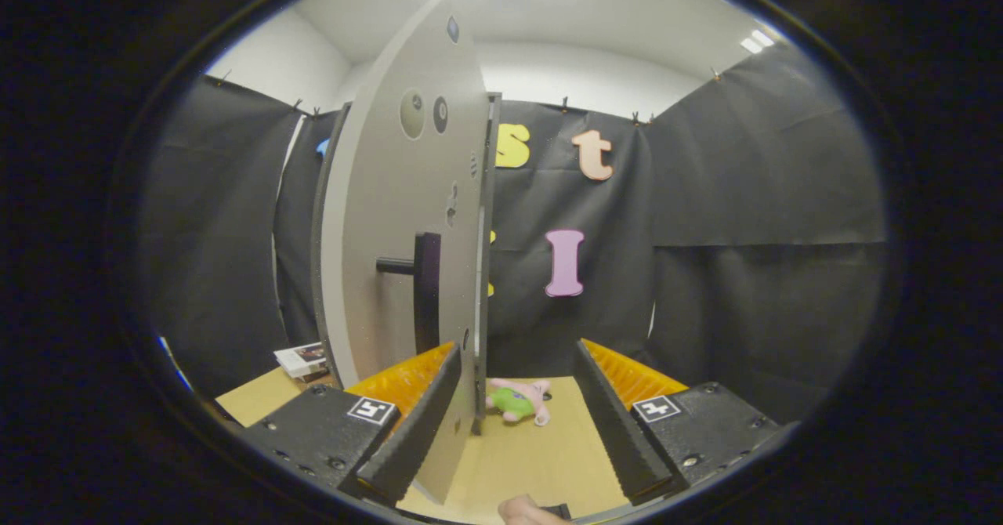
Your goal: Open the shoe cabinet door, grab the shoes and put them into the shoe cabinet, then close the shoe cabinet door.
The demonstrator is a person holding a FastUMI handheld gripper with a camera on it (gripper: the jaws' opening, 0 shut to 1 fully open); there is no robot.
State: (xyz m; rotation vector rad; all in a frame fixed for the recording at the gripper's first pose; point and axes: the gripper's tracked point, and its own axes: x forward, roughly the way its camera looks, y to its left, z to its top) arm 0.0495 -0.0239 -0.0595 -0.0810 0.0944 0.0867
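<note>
Gripper view, gripper level, fingers apart, cabinet door edge just inside left finger, handle beyond.

Claw spread wide, cabinet door swung open edge-on by its left finger; plush toy beyond

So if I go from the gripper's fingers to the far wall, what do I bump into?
Open gripper, fingers apart → door edge, just inside one finger → soft toy on the table → black cloth wall.
</note>
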